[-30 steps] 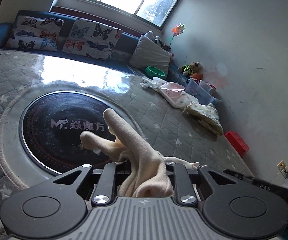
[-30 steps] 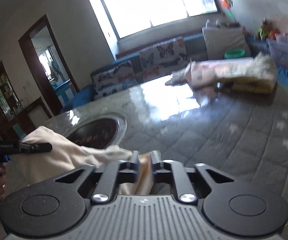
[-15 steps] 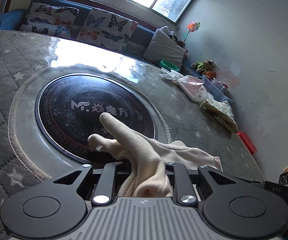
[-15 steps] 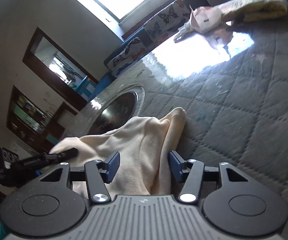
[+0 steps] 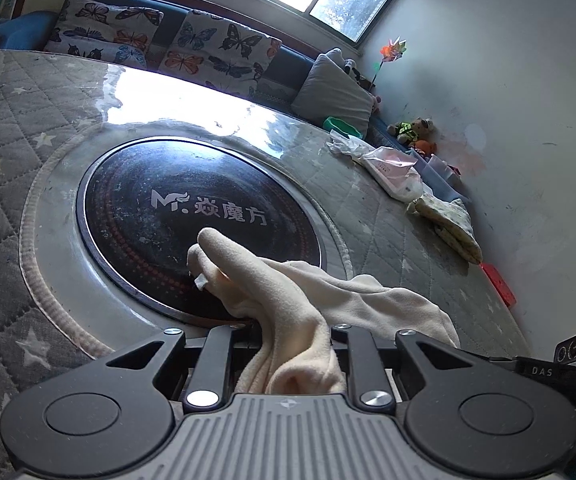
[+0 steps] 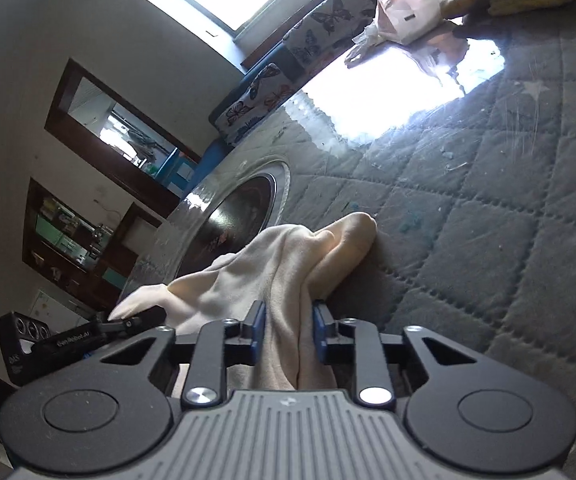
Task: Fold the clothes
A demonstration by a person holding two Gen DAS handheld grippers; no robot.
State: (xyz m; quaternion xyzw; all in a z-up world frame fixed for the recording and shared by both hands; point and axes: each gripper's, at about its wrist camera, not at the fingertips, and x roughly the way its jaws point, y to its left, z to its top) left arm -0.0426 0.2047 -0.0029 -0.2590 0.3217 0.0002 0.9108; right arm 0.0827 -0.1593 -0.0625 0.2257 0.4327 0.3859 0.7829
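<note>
Left wrist view. Item: cream fleece garment (image 5: 320,300), bunched and passing between the fingers of the left gripper (image 5: 292,332), which was closed on it. One rounded end projected ahead of the claw and slightly to its left, over the black induction cooktop (image 5: 160,208) set in the quilted table cover (image 5: 0,120). The rest of the cloth trailed off to the claw's right, toward the other tool, its black body visible at the right edge. A folded patterned cloth (image 5: 452,224) and a plastic bag (image 5: 392,168) lay well ahead and right, apart from the work.

Right wrist view. Item: same garment (image 6: 288,264), a thick gather standing between the blue pads (image 6: 257,332) of the right gripper (image 6: 286,334); jaws narrow, gripping the cloth. A rounded end lay just ahead on the quilting; the cloth ran away to the claw's left.

Judgement: the garment's long axis ran gripper to gripper, slack between them; each claw held one end, so neither was nearer. The coming move would likely turn on drawing that span taut and laying it flat.
</note>
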